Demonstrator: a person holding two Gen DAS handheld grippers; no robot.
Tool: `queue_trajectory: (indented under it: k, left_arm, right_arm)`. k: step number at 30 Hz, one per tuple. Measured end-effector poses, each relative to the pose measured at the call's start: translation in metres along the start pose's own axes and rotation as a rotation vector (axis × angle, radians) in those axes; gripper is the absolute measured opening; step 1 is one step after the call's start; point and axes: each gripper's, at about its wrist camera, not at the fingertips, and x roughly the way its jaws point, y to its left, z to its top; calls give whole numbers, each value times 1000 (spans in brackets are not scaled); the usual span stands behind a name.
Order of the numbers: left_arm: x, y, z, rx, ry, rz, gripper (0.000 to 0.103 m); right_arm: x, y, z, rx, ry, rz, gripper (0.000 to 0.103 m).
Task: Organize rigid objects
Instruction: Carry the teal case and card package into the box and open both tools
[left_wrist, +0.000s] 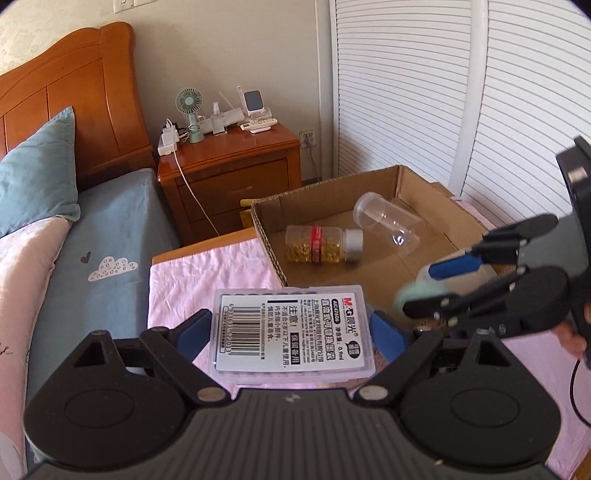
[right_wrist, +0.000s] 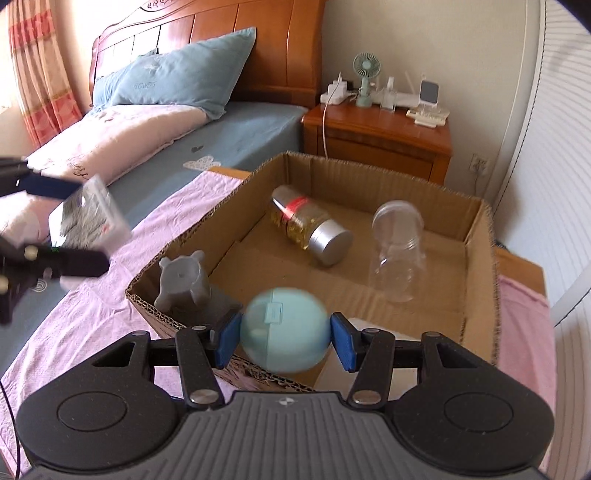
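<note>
Left wrist view: left claw (left_wrist: 291, 328), closed on clear plastic case (left_wrist: 291, 328), label up reading "M&G", "0.5mm", barcode; held just short of cardboard box (left_wrist: 271, 258), likely for deposit. Right claw (right_wrist: 283, 339), pads pressed against pale blue round container (right_wrist: 283, 334) above box's near edge. Inside box: gold-filled bottle (right_wrist: 308, 229), red band, silver cap; empty clear jar (right_wrist: 397, 251); grey holder (right_wrist: 183, 286), near-left corner. Box rests on table (right_wrist: 92, 314) with pink cloth.

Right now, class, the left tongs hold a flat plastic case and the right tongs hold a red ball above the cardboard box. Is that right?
Not quite. The ball in the right tongs is pale blue, not red, as the right wrist view shows. The left tongs do hold the flat plastic case, and the cardboard box lies below.
</note>
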Motion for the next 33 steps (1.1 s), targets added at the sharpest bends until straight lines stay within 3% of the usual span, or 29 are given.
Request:
queue_trajectory:
  k: [3,8,14,24,33]
  left_arm:
    - [7,0,10,-3,-5,-7,90]
    - [23,-5,31,3,-10,-21,91]
    - [53,-20,50,15,19,-45,91]
    - [87,-40,50,16,85,-50,92]
    - [55,-44,50,23,55,-6,97]
  right_arm:
    - [-4,0,-2,14,-21,-11,87]
    - [-30,0,-8,28,-60,-16,103]
    - [-59,3,-24,37,-70,-35,103]
    - [-72,-12,-50,113,-31,-71,103]
    - [-84,-11,-63,131,-37,-129,103]
